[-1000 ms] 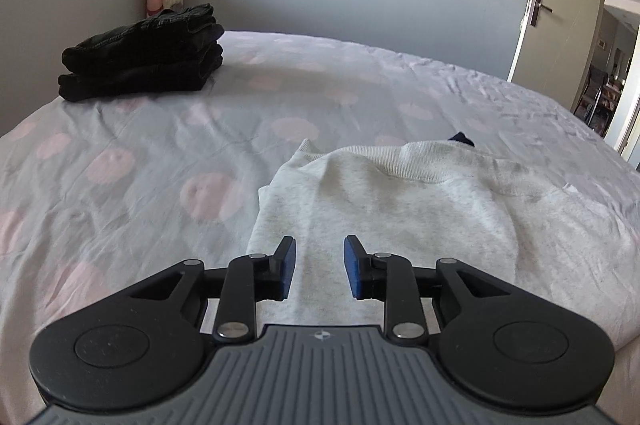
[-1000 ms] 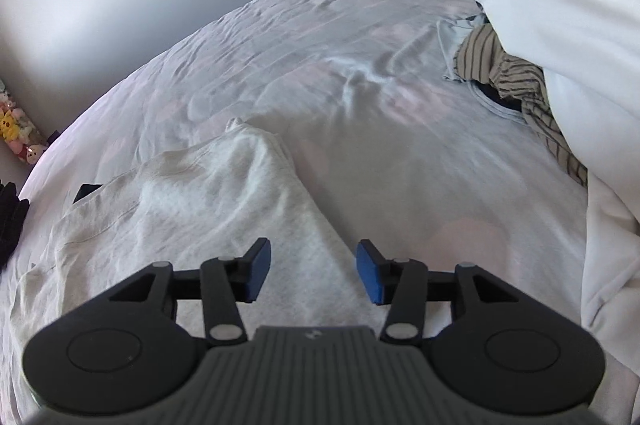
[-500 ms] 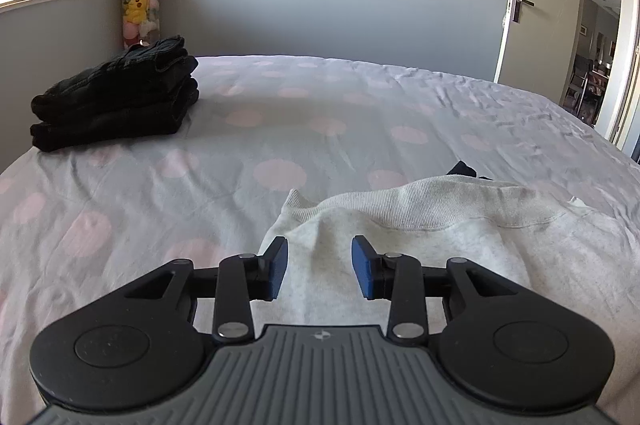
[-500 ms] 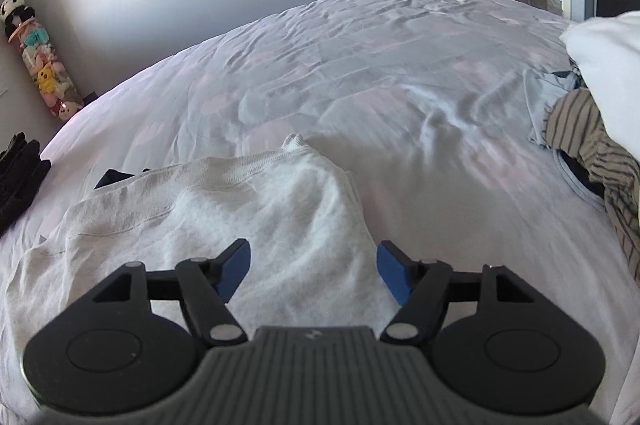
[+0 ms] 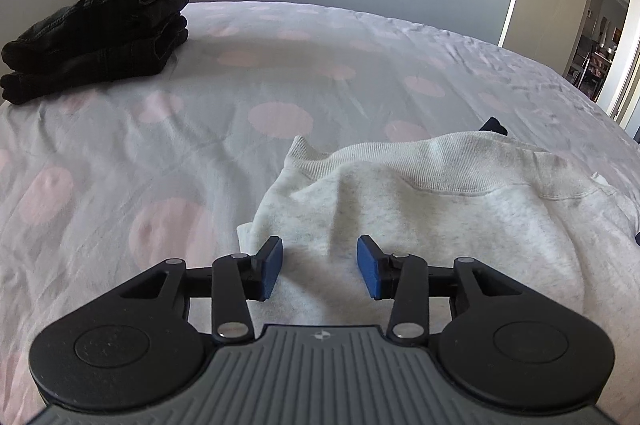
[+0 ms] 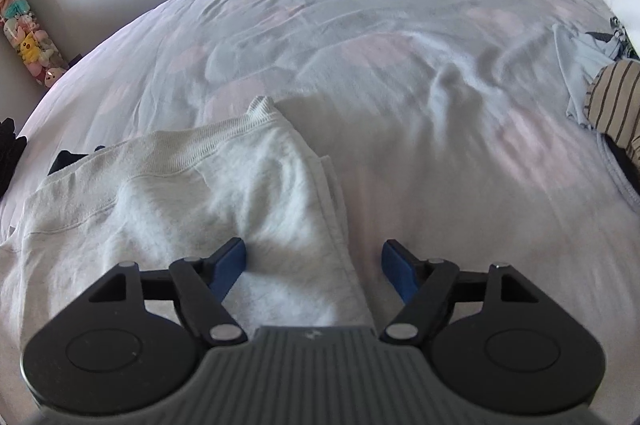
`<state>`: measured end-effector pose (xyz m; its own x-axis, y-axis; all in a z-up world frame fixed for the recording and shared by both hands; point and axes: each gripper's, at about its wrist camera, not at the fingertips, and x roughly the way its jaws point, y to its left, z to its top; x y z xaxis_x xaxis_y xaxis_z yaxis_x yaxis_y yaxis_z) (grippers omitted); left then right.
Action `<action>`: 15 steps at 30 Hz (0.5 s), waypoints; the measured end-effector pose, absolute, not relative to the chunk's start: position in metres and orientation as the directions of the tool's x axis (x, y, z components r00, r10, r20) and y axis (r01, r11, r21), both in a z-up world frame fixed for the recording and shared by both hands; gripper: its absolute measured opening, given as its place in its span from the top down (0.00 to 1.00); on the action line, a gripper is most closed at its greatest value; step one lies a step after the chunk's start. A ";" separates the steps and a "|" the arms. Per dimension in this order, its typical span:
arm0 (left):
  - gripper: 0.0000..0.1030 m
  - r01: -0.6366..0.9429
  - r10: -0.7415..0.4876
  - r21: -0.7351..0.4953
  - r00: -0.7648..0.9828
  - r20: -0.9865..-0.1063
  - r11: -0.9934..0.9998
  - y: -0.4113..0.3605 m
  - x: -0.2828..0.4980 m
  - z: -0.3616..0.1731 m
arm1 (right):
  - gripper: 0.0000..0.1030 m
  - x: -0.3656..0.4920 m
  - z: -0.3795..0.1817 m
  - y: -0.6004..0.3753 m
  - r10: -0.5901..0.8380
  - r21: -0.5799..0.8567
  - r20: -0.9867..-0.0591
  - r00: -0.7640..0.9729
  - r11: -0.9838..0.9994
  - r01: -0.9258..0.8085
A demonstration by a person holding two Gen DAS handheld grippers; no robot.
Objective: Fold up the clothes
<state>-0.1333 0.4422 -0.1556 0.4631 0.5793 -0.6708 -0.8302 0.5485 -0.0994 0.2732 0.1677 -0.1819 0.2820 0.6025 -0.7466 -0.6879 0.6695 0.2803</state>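
Left black two-finger gripper with blue pads (image 5: 319, 267) is held low over the pale grey sweatshirt (image 5: 440, 209), jaws parted, nothing gripped between them. Right black two-finger gripper with blue pads (image 6: 316, 267) is held wider apart, straddling the sweatshirt's right edge, one pad over fabric, nothing clamped.

Right gripper (image 6: 314, 267) jaws gape over the grey sweatshirt (image 6: 192, 201) edge.
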 end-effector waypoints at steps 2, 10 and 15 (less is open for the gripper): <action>0.53 -0.831 0.574 -0.096 0.458 -0.679 0.548 0.443 -0.134 -0.158 | 0.18 0.278 -0.189 0.170 0.596 0.289 -0.757 0.267 0.672 -0.682; 0.53 -0.835 0.570 -0.099 0.451 -0.687 0.542 0.445 -0.133 -0.157 | 0.38 0.274 -0.190 0.168 0.628 0.314 -0.741 0.240 0.639 -0.703; 0.53 -0.833 0.565 -0.103 0.454 -0.689 0.544 0.446 -0.134 -0.156 | 0.57 0.267 -0.183 0.173 0.610 0.297 -0.752 0.251 0.653 -0.697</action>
<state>-0.1338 0.4458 -0.1555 0.4543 0.5650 -0.6888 -0.8330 0.5436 -0.1035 0.2671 0.1725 -0.1834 0.2507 0.6097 -0.7519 -0.6969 0.6528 0.2970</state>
